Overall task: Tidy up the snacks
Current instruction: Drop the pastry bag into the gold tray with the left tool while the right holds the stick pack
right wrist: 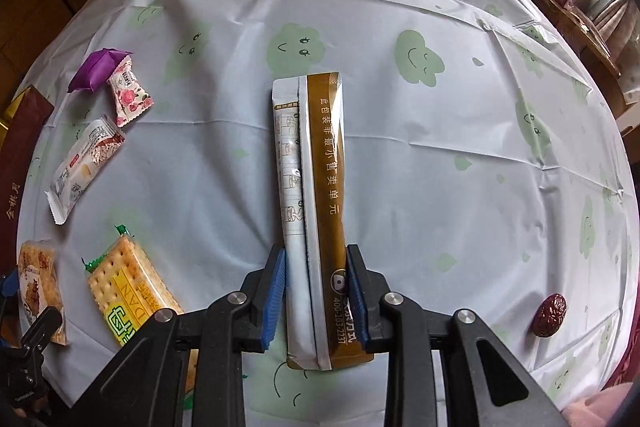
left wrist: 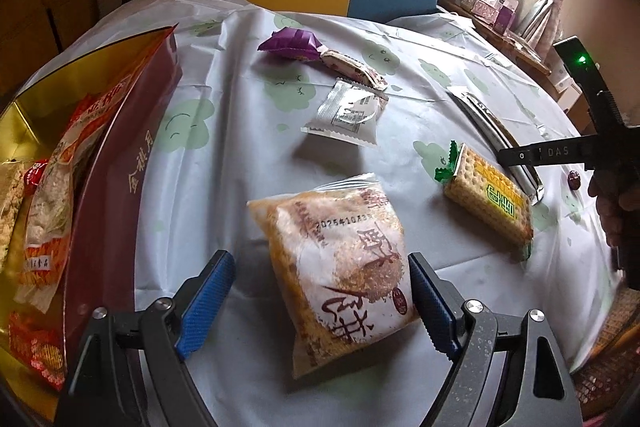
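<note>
Snacks: only the right wrist view shows right gripper (right wrist: 316,291) clamping brown stick sachet (right wrist: 320,163); left gripper (left wrist: 320,303) gapes empty

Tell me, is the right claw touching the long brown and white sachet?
Touching. In the right wrist view, both blue pads of the right claw press against the sides of the long brown and white sachet, one pad on each edge, with no gap visible.

Reading "DAN" on the yellow label of the cracker packet (right wrist: 132,303), "400-103-2237" near the lower end of the brown stick sachet (right wrist: 320,211), "DAS" on the black hand-held gripper (left wrist: 552,153), and "金秋月" on the maroon box (left wrist: 132,163).
</note>
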